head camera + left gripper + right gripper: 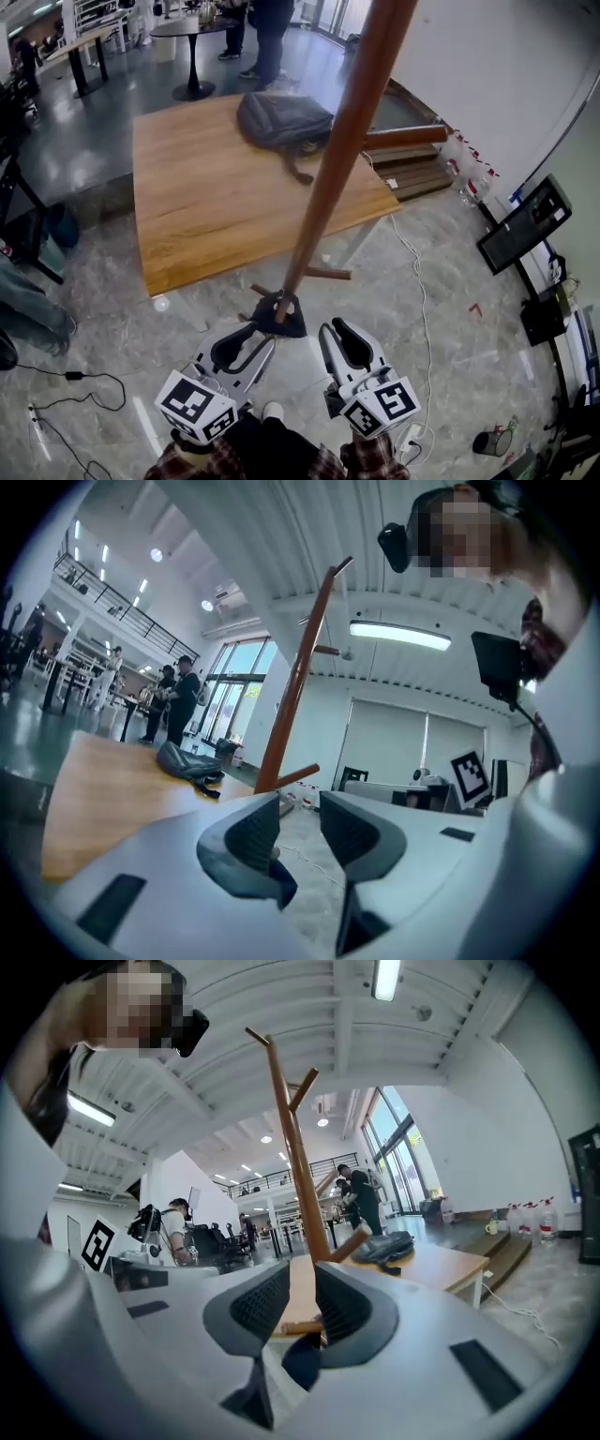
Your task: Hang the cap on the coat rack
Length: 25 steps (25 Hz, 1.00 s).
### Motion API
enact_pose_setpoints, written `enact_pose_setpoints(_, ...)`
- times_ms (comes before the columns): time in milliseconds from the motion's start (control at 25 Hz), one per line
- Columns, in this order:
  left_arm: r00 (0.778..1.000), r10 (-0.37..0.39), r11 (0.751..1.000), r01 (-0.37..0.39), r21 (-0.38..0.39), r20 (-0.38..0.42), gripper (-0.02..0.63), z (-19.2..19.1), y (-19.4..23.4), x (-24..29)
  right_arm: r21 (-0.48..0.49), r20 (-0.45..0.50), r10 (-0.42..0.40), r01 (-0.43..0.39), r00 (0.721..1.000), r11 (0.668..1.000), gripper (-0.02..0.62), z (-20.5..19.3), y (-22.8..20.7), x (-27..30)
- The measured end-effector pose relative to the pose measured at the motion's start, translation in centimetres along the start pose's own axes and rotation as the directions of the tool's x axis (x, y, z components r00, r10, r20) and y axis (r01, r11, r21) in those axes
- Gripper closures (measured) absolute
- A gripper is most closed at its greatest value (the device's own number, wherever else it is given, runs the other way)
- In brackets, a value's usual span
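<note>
Pointing forward side by side, the left gripper (246,345) and right gripper (339,343) both have jaws parted, grasping nothing. Just beyond them, the dark cap (278,317) lies on the floor (441,309) against the coat rack (337,159) base. The wooden table (206,206) stands behind.

We record the coat rack (333,159) standing before the table (206,216), a backpack (281,120) on the table behind it, the cap (281,321) at its foot.
</note>
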<state>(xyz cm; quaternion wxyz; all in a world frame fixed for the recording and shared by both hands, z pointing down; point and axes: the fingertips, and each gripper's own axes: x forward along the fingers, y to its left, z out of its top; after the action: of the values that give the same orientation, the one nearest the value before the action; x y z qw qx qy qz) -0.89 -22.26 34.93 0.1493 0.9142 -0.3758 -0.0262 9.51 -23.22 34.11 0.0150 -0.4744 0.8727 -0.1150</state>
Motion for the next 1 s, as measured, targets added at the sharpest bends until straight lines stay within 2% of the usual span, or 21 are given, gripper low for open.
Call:
enact_pose_setpoints(160, 0.999, 0.013, 0.998, -0.015, 0.058, 0.03, 0.465, 3.6, -1.8, -0.2, -0.012, 0.059, 0.055, -0.055, 0.997, 0.998, 0.542, 3.5, 1.9, -0.2)
enact_pose_setpoints(280, 0.996, 0.015, 0.995, -0.024, 0.096, 0.09, 0.466, 6.2, -3.3, -0.6, -0.035, 0.092, 0.097, -0.094, 0.991, 0.995, 0.563, 5.8, 3.2, -0.5)
enact_pose_setpoints(400, 0.988, 0.014, 0.99, -0.036, 0.14, 0.151, 0.544, 8.4, -4.4, -1.0, -0.06, 0.116, 0.133, -0.126, 0.984, 0.99, 0.568, 7.8, 4.4, -1.0)
enact_pose_setpoints(600, 0.991, 0.012, 0.986, -0.035, 0.164, 0.135, 0.592, 9.6, -5.1, -0.8, -0.104, 0.135, 0.153, -0.139, 0.979, 0.985, 0.577, 9.8, 5.5, -1.4)
enact_pose_setpoints(1000, 0.996, -0.006, 0.991, -0.005, 0.131, 0.087, 0.594, 9.2, -4.8, 0.2, -0.103, 0.086, 0.177, -0.168, 0.98, 0.98, 0.584, 9.0, 5.9, -0.1)
